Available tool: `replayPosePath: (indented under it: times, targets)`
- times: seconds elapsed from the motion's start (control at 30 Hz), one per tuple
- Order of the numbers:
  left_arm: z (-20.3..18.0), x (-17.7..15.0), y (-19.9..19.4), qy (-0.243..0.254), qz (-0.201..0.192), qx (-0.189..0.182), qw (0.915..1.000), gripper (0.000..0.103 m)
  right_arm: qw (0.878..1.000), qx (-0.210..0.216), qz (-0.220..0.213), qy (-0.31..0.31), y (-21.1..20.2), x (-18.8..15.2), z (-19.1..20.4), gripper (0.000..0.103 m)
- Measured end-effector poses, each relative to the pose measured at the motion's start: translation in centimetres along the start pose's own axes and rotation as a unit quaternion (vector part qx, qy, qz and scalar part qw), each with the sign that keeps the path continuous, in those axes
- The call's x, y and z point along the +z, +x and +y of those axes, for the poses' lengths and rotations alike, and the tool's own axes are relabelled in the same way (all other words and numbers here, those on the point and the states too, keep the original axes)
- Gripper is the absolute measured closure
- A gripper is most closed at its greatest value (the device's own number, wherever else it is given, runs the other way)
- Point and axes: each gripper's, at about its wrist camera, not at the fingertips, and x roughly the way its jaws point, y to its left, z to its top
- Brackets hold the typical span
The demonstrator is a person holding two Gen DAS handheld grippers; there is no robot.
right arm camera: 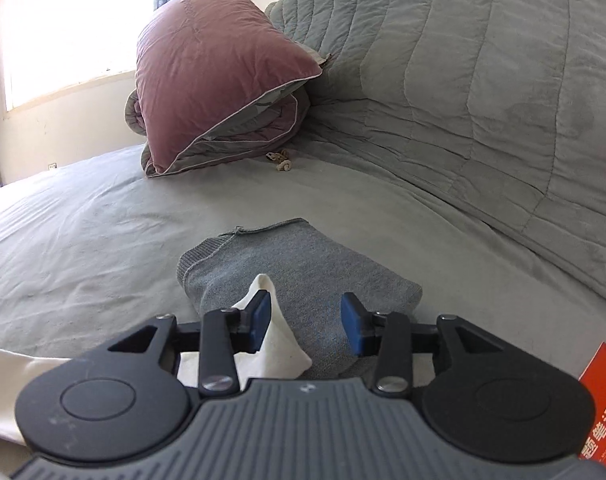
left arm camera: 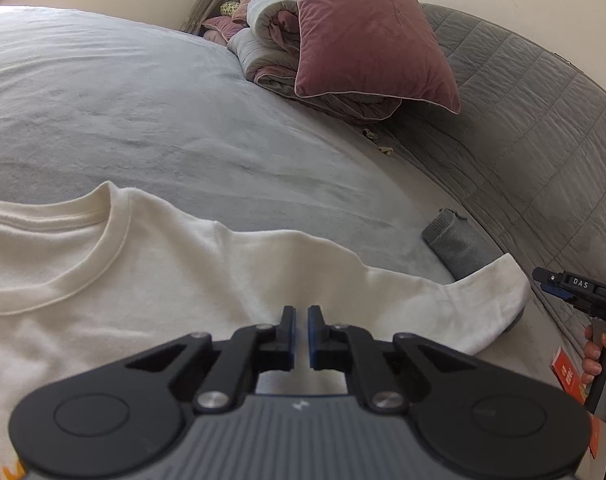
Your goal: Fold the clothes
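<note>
A cream T-shirt [left arm camera: 151,280] lies flat on the grey bed, collar at the left, one sleeve [left arm camera: 491,300] stretched to the right. My left gripper [left arm camera: 301,320] hovers over the shirt's shoulder with its jaws nearly together and nothing visibly between them. My right gripper [right arm camera: 305,322] is open over the sleeve tip [right arm camera: 271,340], which lies on a folded grey garment [right arm camera: 303,264]. The sleeve cloth touches the left pad [right arm camera: 260,320]. The right gripper also shows at the right edge of the left wrist view [left arm camera: 575,286].
A mauve pillow [left arm camera: 367,32] leans on a rolled grey quilt [left arm camera: 271,56] at the head of the bed. A quilted grey headboard [right arm camera: 483,80] curves along the right. An orange booklet [right arm camera: 601,400] lies at the right. The grey sheet [left arm camera: 143,120] stretches beyond the shirt.
</note>
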Motion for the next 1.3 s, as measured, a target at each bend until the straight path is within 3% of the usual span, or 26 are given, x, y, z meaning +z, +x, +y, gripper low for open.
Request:
replayPosePath:
  times: [0.13,0.27,0.43,0.5,0.57,0.67,0.8,0.93,1.1,1.17,1.3]
  targets:
    - [-0.4,1.0,1.4,-0.012,0.007,0.025,0.9996,0.097,1.0,0.023,0.009,0.019,0.1,-0.3,-0.5,0.061]
    - [1.8,1.6,3.2,-0.087,-0.003,0.015,0.9961,0.098,0.999,0.029,0.016,0.017,-0.1,-0.4,0.2,0.061]
    - [4.4,1.9,2.9,-0.211,-0.02,-0.011,0.9773,0.099,0.999,0.048,0.0,0.003,-1.3,0.8,2.3,0.061]
    - [3.9,2.1,1.5,-0.206,-0.03,-0.007,0.9781,0.088,0.998,0.062,-0.005,-0.007,-1.8,1.5,3.5,0.061]
    - [3.2,2.3,0.0,-0.188,-0.04,-0.001,0.9813,0.07,0.995,0.096,0.004,-0.018,-2.0,2.0,5.0,0.061]
    - [2.9,2.8,-2.5,-0.169,-0.047,0.011,0.9845,0.068,0.989,0.145,0.024,-0.034,-2.0,2.4,8.0,0.061]
    - [3.6,4.1,-5.9,-0.129,-0.05,0.079,0.9873,0.067,0.978,0.193,0.052,-0.06,-2.3,2.4,12.3,0.061]
    - [5.5,6.0,-9.5,-0.084,-0.057,0.157,0.9824,0.065,0.964,0.242,0.08,-0.071,-2.5,2.5,16.2,0.061]
    - [10.0,8.4,-13.4,-0.053,-0.062,0.261,0.9619,0.054,0.951,0.28,0.099,-0.081,-2.5,2.6,21.2,0.061]
    - [12.2,9.0,-14.4,-0.06,-0.059,0.284,0.9553,0.043,0.945,0.3,0.106,-0.08,-2.2,2.5,23.3,0.06]
    - [15.9,10.2,-15.7,-0.058,-0.047,0.325,0.9426,0.043,0.927,0.345,0.126,-0.075,-1.3,1.3,28.4,0.06]
